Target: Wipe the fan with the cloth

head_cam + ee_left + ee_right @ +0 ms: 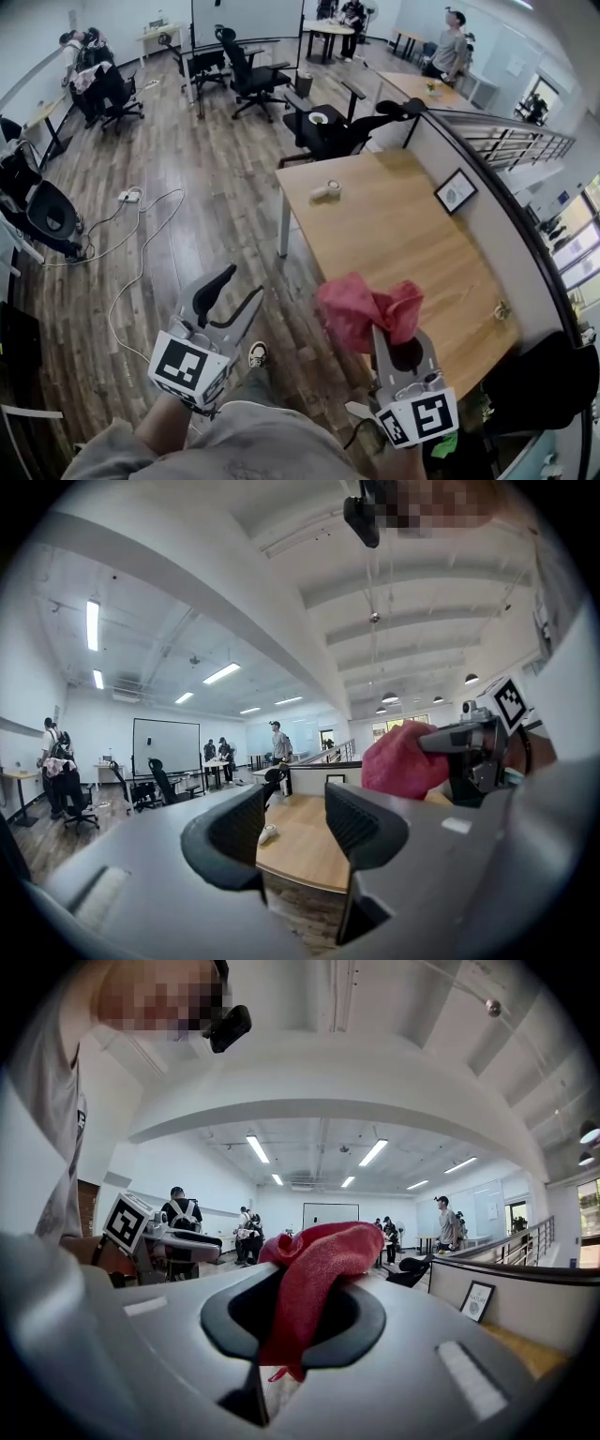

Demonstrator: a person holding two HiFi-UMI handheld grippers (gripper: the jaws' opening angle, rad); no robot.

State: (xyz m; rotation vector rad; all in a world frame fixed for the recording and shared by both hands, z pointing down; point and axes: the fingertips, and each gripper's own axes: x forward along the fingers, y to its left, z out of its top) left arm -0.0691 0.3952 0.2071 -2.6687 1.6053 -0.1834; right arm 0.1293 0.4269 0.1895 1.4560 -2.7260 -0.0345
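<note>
Jaws of grey left gripper (240, 284) gape wide & empty, those of right gripper (398, 349) pinch the crumpled red cloth (361, 309) near the light wooden desk (394, 225) (no fan I can make out), so wiping's not begun.

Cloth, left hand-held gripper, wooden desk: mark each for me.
cloth (364, 309): head view, middle of the red bunch.
left hand-held gripper (243, 282): head view, midway between its open fingertips.
wooden desk (403, 227): head view, bare top.
</note>
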